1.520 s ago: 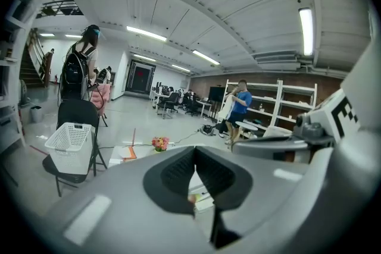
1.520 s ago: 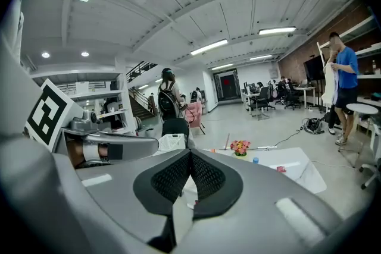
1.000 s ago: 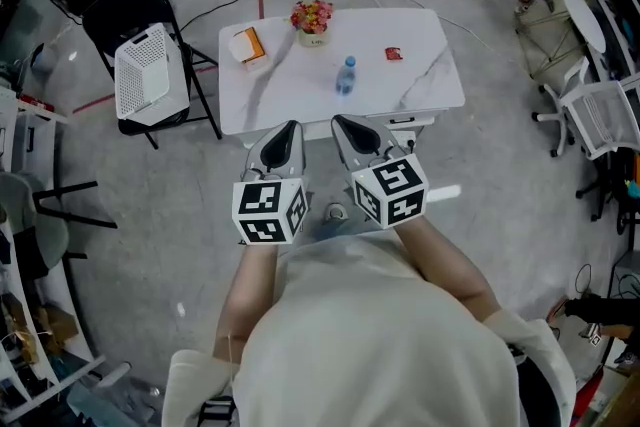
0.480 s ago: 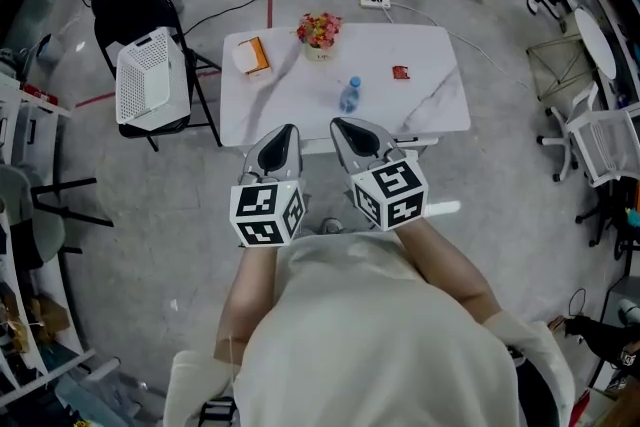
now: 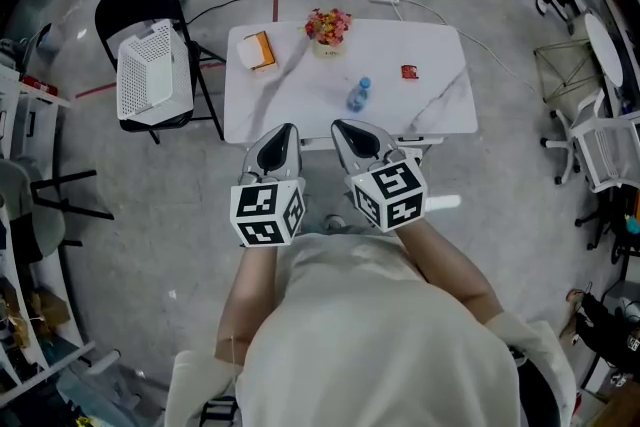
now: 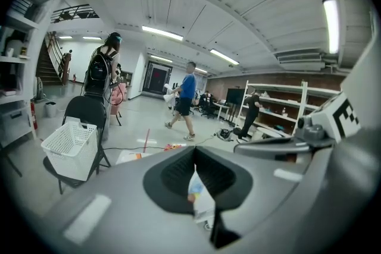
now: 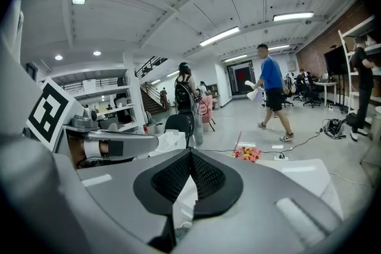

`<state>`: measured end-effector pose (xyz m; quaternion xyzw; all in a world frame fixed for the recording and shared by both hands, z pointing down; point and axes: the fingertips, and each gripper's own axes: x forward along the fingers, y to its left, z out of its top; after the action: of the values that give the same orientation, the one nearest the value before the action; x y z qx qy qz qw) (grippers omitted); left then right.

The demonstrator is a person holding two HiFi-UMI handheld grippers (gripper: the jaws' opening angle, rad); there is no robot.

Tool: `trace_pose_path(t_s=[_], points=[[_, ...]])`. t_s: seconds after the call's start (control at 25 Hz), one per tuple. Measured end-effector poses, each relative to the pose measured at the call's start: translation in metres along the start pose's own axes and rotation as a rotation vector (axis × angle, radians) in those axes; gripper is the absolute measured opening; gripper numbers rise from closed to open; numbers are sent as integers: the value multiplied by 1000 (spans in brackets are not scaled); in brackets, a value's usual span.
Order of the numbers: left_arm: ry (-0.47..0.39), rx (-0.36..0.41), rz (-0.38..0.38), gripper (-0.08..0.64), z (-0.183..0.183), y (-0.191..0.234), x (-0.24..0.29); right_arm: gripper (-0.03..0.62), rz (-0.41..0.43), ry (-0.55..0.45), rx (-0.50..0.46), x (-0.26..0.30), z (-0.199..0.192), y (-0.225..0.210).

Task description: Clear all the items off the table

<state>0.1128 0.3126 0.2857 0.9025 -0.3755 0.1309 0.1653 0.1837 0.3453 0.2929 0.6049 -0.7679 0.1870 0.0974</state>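
Grey-floored workroom, white table [image 5: 440,110] bearing water bottle [image 5: 357,95], flower pot [image 5: 328,25], orange box [image 5: 258,50] and red packet [image 5: 409,71]; left gripper [image 5: 290,128] and right gripper [image 5: 339,124] side by side at its near edge, jaws closed, empty.

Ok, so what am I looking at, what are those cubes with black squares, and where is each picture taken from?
A person holds two hand tools, the left gripper and the right gripper; the patterned cubes are part of them. One picture looks down from a camera on the person's head; the other two come from cameras on the grippers. Both pairs of jaws are shut and empty. The white table ahead carries a water bottle, a flower pot, an orange box and a small red item.
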Motion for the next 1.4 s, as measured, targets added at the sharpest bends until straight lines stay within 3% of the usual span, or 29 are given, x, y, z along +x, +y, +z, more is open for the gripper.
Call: trace_pose_path(t_s=[0.88,1.4], points=[[80,9,22,11,30,158,104,-5,-11,95,40,185,29,-15],[152,-20,36,11,20,236,154,-5,-24,191,79,282,25,-22]])
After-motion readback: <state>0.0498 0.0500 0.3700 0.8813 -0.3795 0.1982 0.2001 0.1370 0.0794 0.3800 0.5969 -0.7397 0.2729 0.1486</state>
